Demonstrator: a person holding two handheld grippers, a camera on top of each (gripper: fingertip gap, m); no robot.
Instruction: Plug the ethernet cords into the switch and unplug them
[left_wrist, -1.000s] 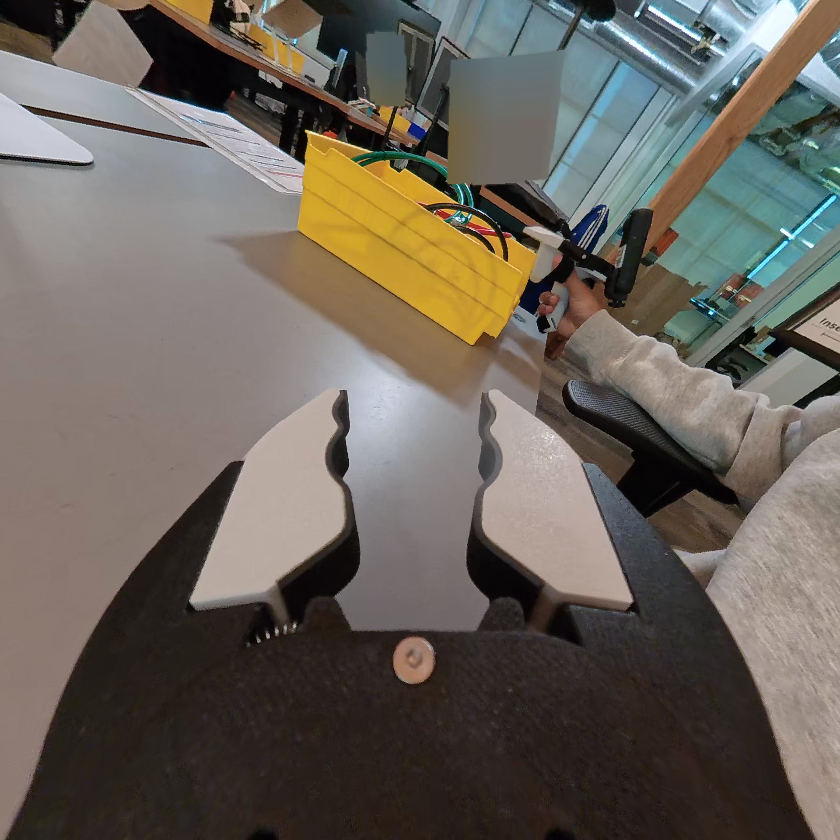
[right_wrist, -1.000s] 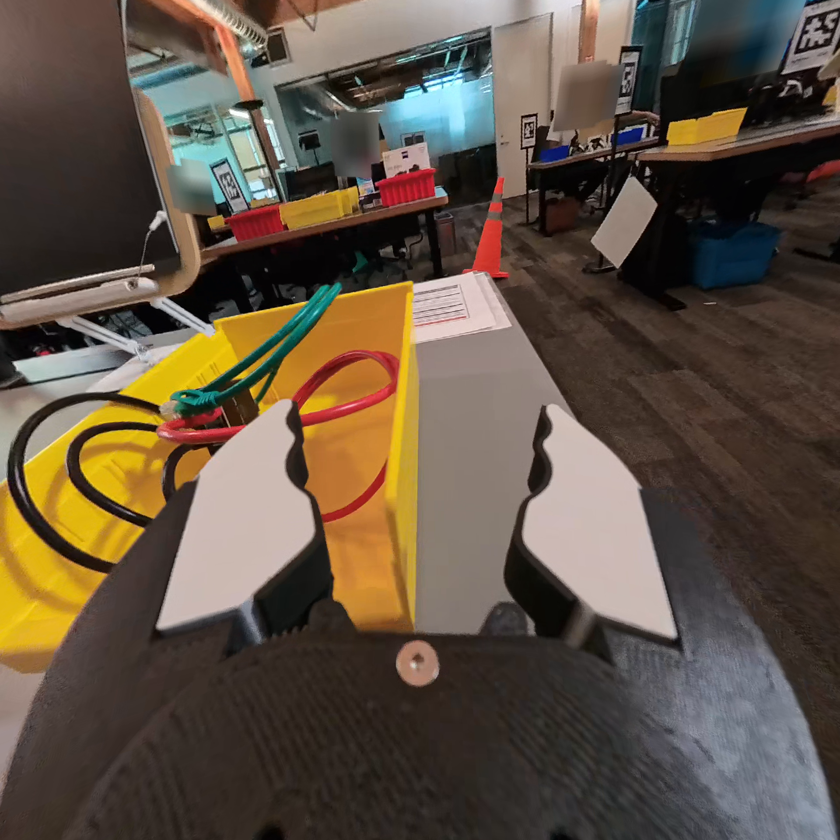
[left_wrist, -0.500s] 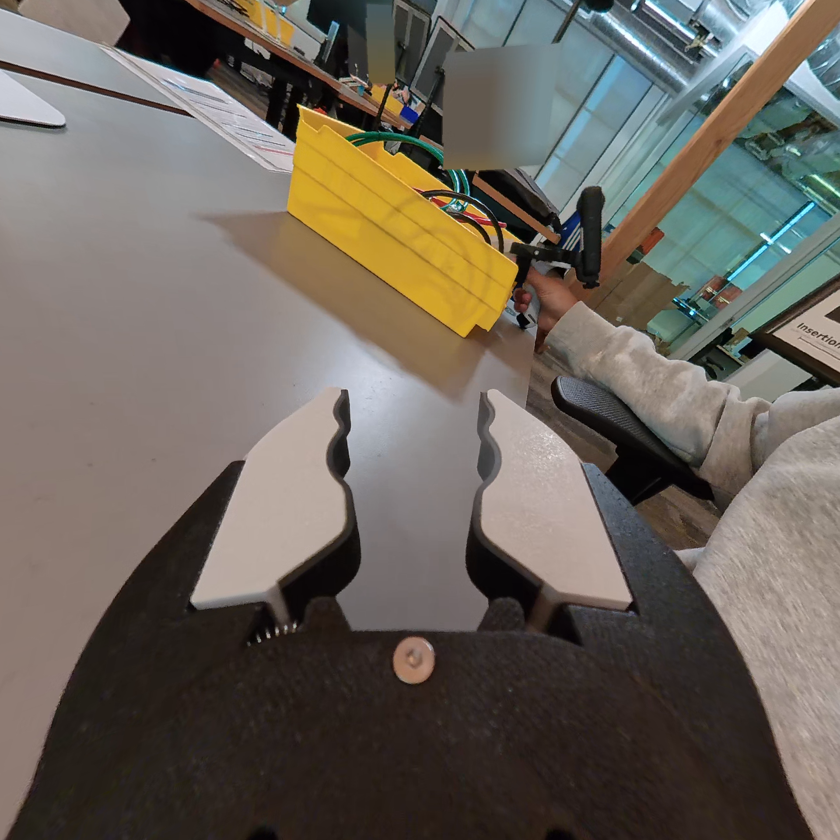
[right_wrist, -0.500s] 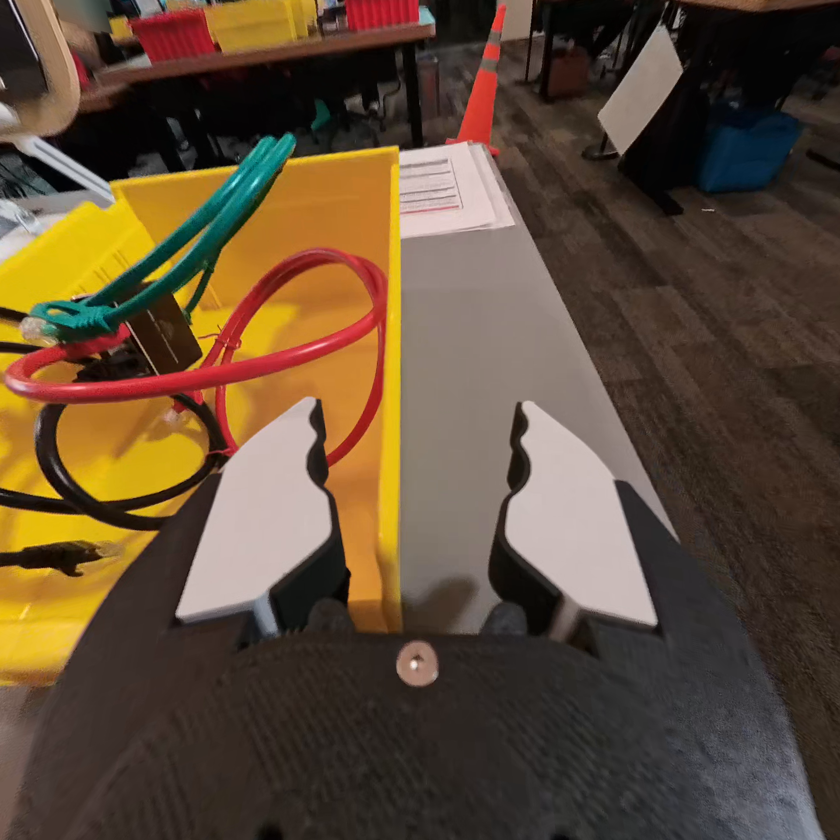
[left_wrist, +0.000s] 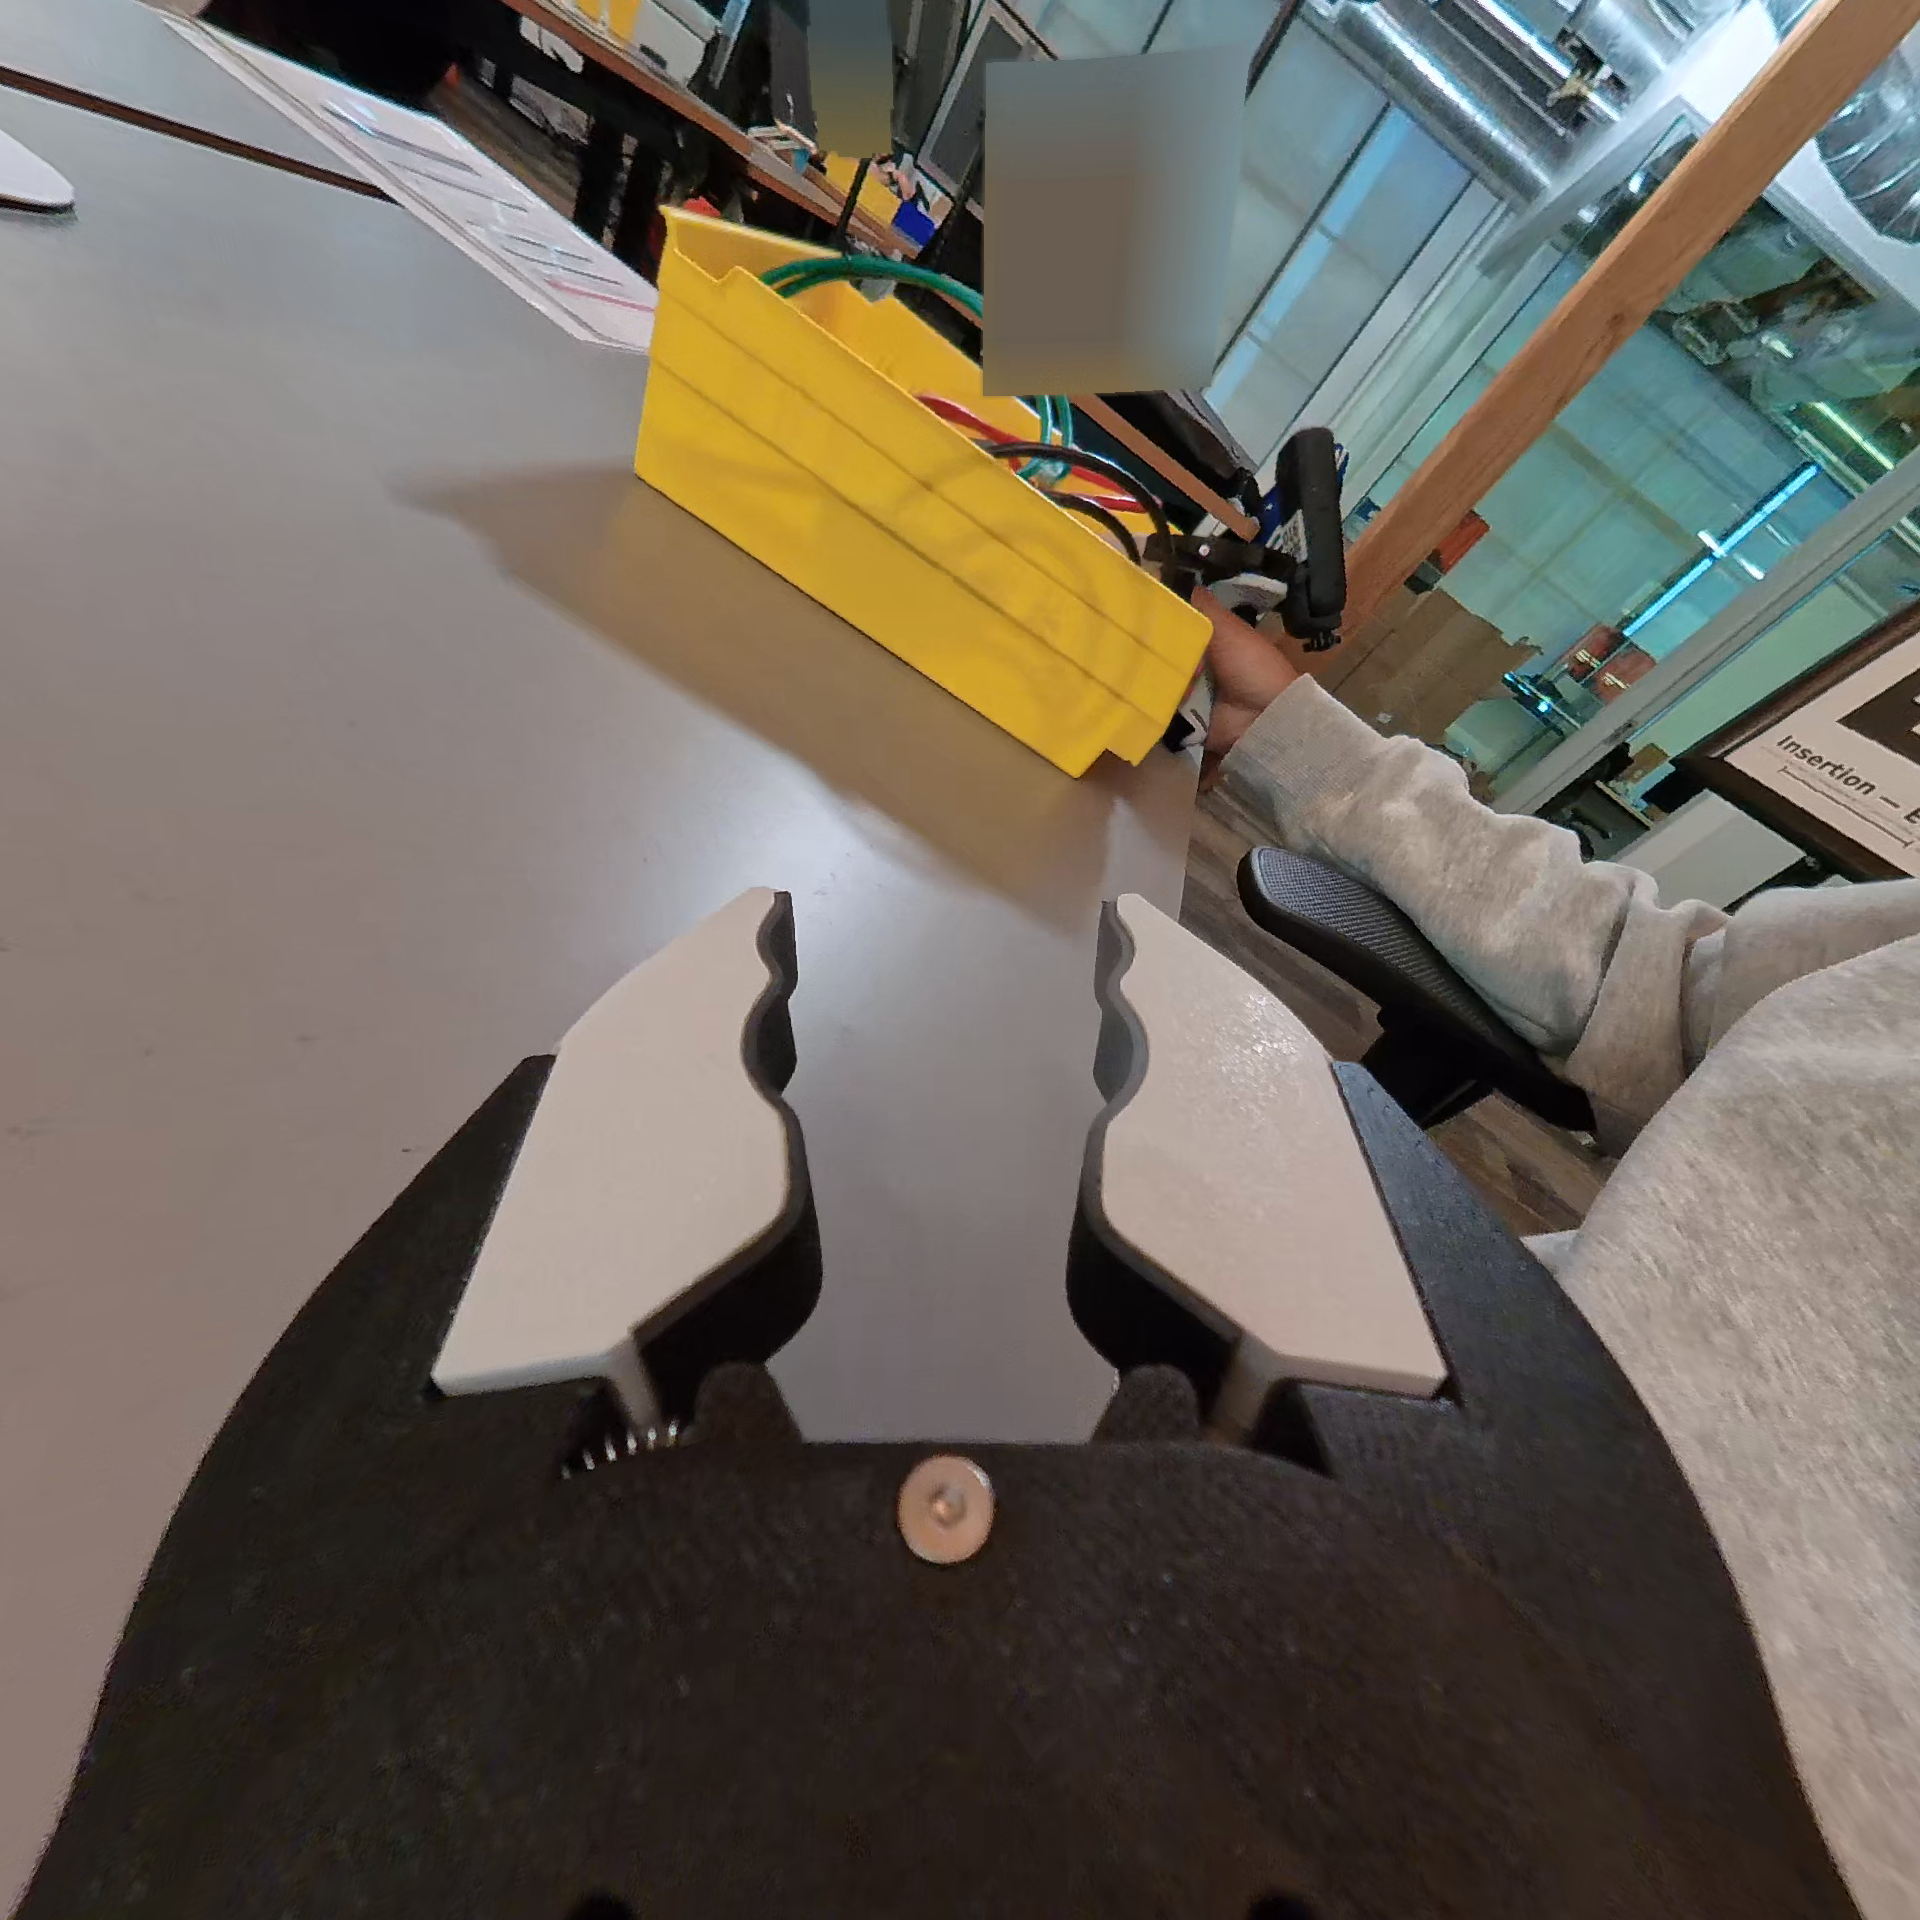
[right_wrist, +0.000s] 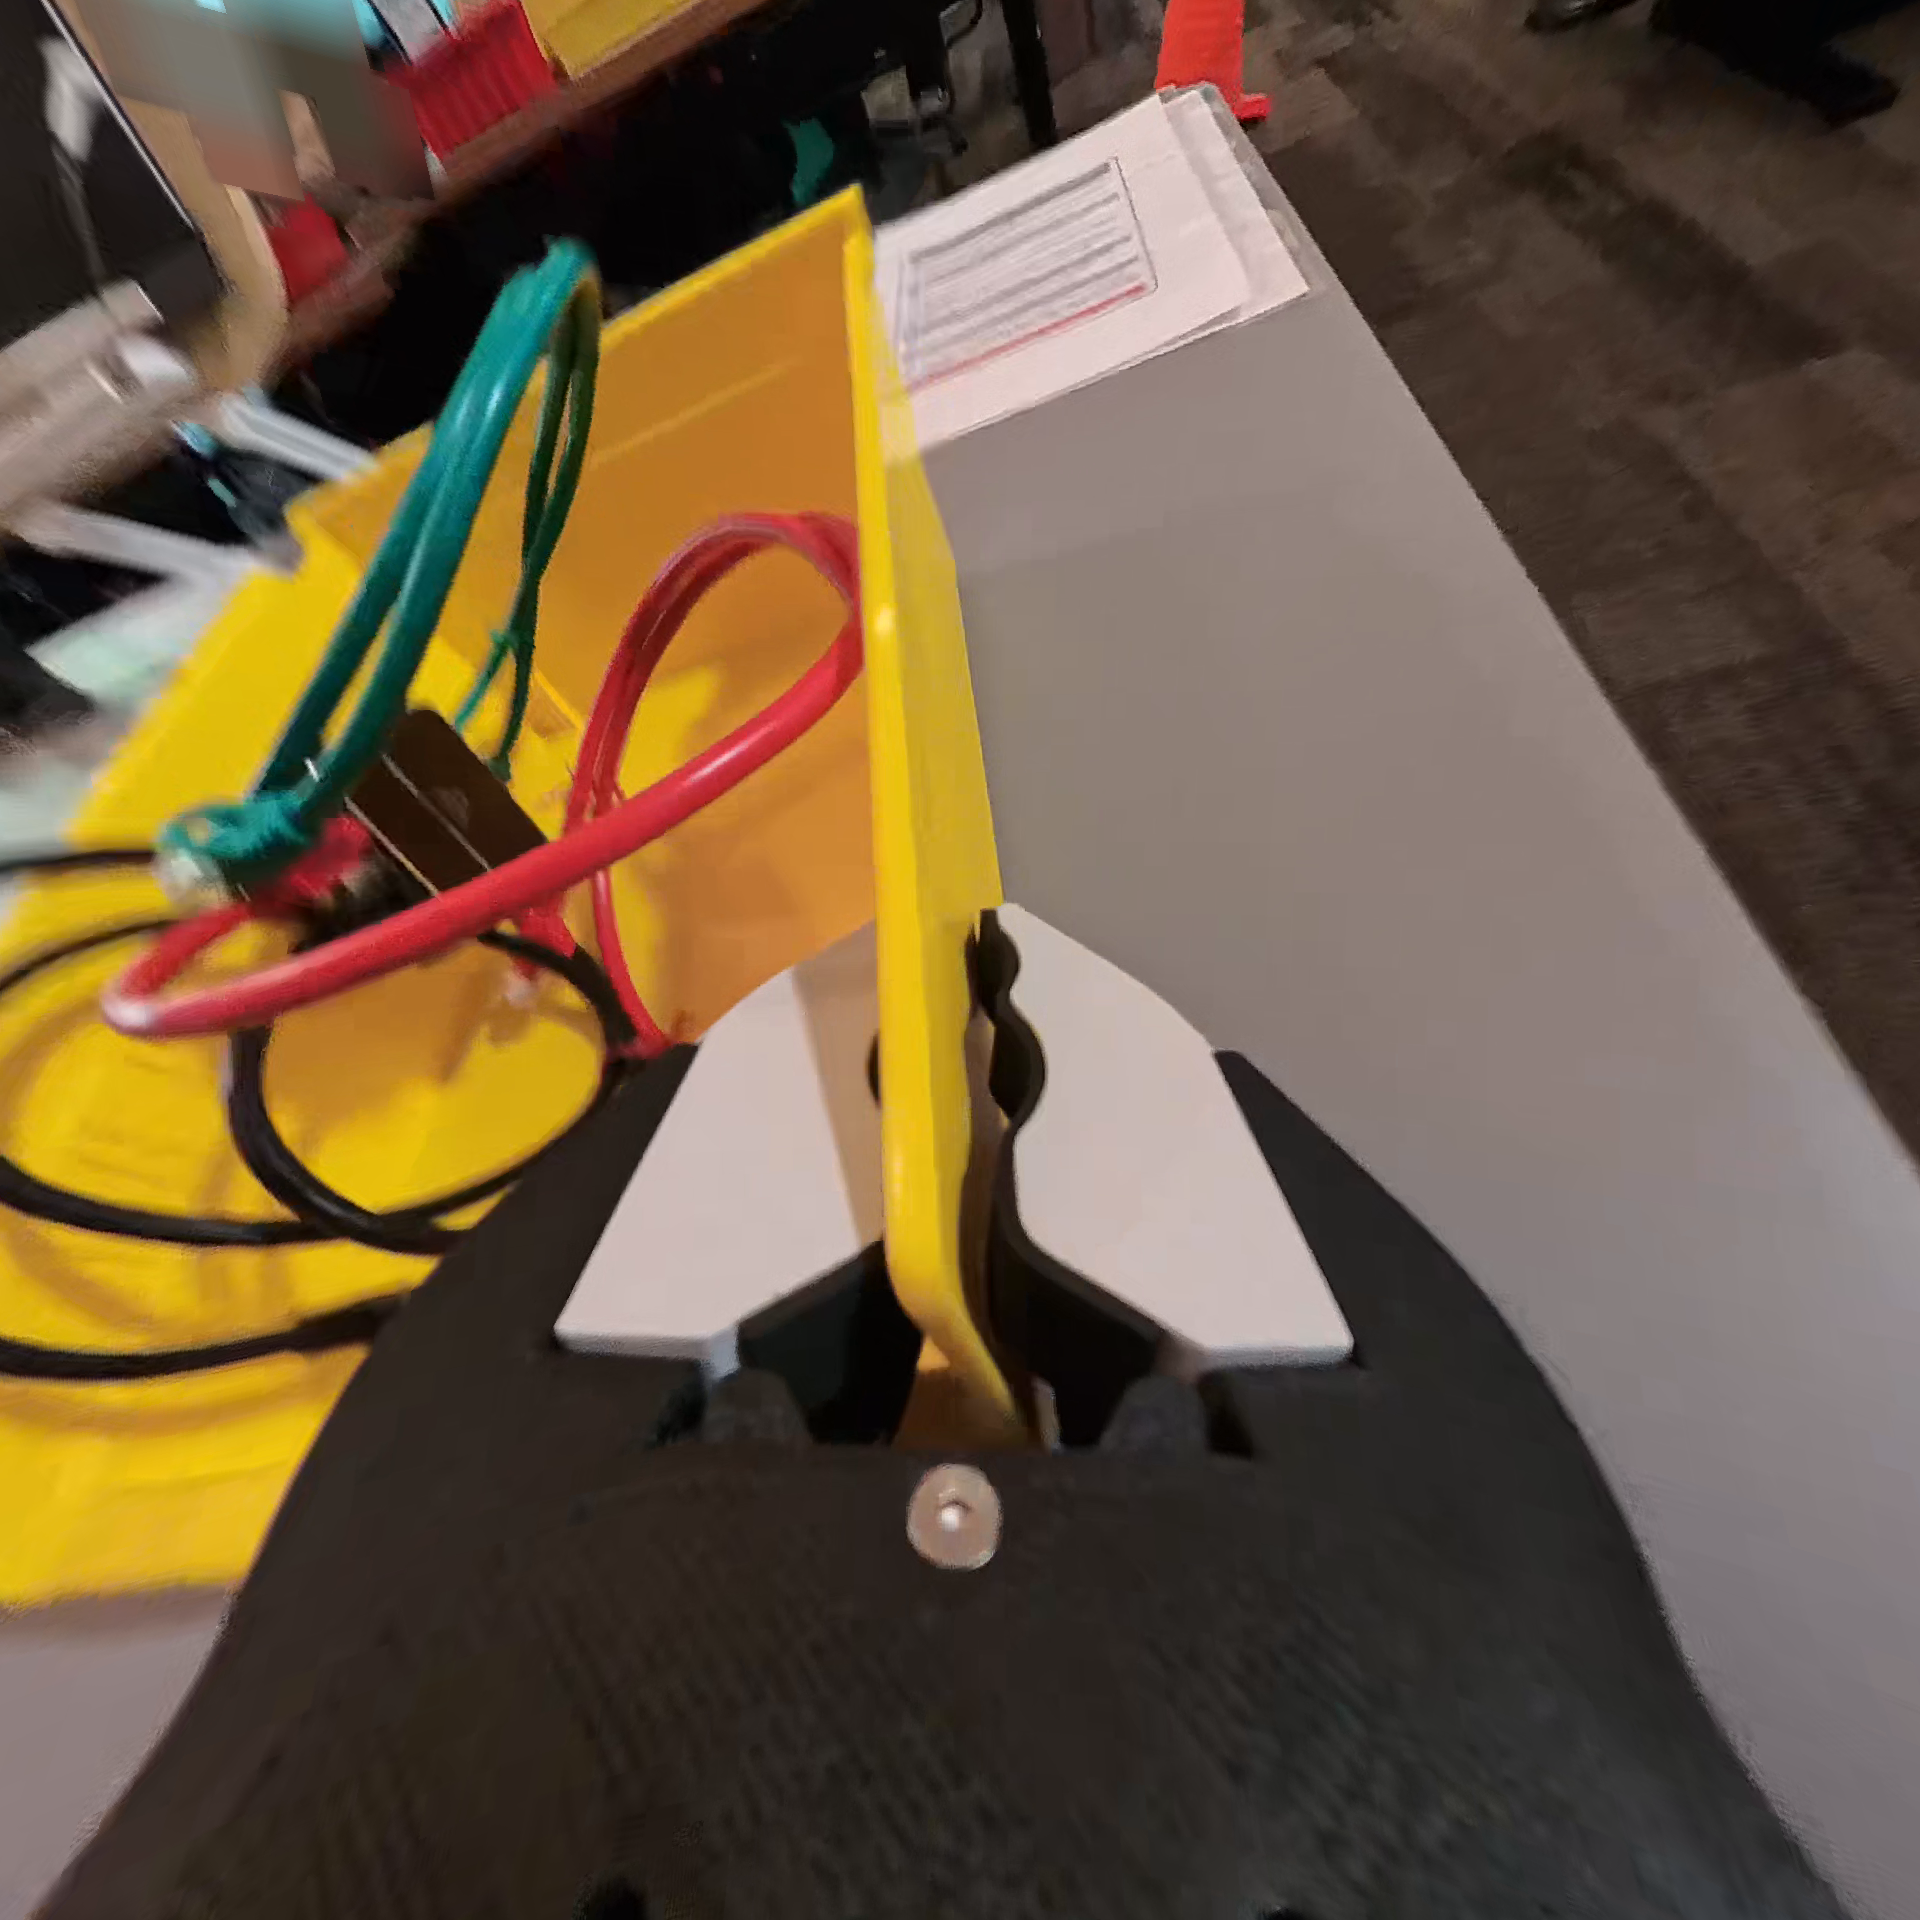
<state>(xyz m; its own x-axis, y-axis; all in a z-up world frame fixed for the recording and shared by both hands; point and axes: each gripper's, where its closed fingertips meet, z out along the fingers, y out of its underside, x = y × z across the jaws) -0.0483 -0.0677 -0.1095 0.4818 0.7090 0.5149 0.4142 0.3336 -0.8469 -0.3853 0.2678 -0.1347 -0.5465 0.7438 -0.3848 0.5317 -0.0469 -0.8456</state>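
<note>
A yellow bin (right_wrist: 925, 727) on the grey table holds a small black switch (right_wrist: 447, 810) and tangled green (right_wrist: 447, 520), red (right_wrist: 727, 748) and black (right_wrist: 312, 1195) ethernet cords. My right gripper (right_wrist: 914, 966) is shut on the bin's near side wall, one finger inside and one outside. In the left wrist view the bin (left_wrist: 883, 520) sits ahead near the table's right edge, with the right gripper's handle (left_wrist: 1309, 540) and the hand holding it behind its near corner. My left gripper (left_wrist: 948, 914) is open and empty, low over the bare table.
A printed sheet (right_wrist: 1049, 281) lies on the table beyond the bin. The table's right edge (left_wrist: 1184, 852) drops to a chair armrest (left_wrist: 1382, 966) and the person's grey sleeve (left_wrist: 1455, 831). Other desks with bins and an orange cone (right_wrist: 1205, 42) stand farther off.
My right gripper dropped down and forward over the bin's side wall and shut on it. My left gripper stayed open and hardly moved.
</note>
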